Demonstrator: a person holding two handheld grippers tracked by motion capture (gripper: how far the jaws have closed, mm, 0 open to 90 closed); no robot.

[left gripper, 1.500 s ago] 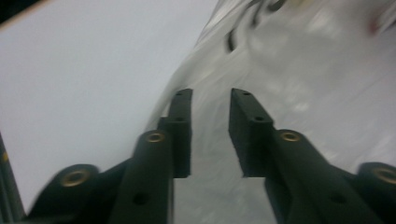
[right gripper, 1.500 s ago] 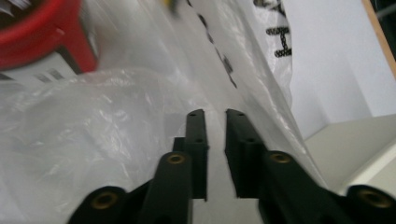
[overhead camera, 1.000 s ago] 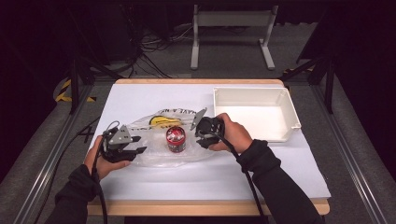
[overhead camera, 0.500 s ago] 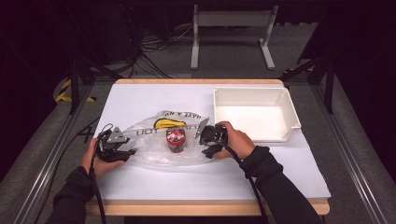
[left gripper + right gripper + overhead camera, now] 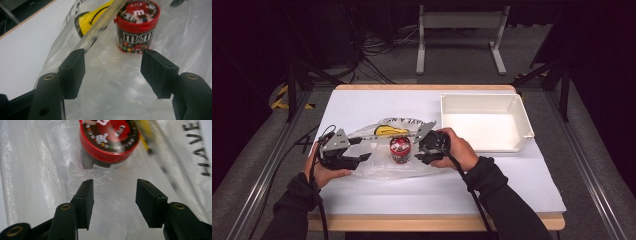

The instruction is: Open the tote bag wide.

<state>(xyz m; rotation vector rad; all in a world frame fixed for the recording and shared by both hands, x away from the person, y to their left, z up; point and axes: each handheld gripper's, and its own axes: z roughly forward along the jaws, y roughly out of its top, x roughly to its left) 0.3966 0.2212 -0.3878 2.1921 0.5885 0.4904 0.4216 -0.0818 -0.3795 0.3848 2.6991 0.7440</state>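
Note:
A red M&M's tub (image 5: 400,149) stands upright on a crumpled clear plastic bag (image 5: 377,167) printed with a yellow smiley (image 5: 387,131). Film wraps the tub's base; I cannot tell whether it sits inside the bag. My left gripper (image 5: 362,158) lies left of the tub. Its jaws have just been opening, and only loose film lies under the gap (image 5: 113,58), with the tub (image 5: 137,27) ahead. My right gripper (image 5: 417,153) is at the tub's right. Its jaws have just been closing over bunched film (image 5: 113,183) without pressing it, just short of the tub (image 5: 108,142).
A white tray (image 5: 482,97) sits at the back right of the white table (image 5: 512,190). Black cables trail from both grippers toward the table's front edge. Beyond the table stand dark floor, cables and a metal frame.
The bag's top layer has shifted, and its printed edge now stretches behind the tub. The left gripper drew slightly left and came back. The right gripper stays beside the tub.

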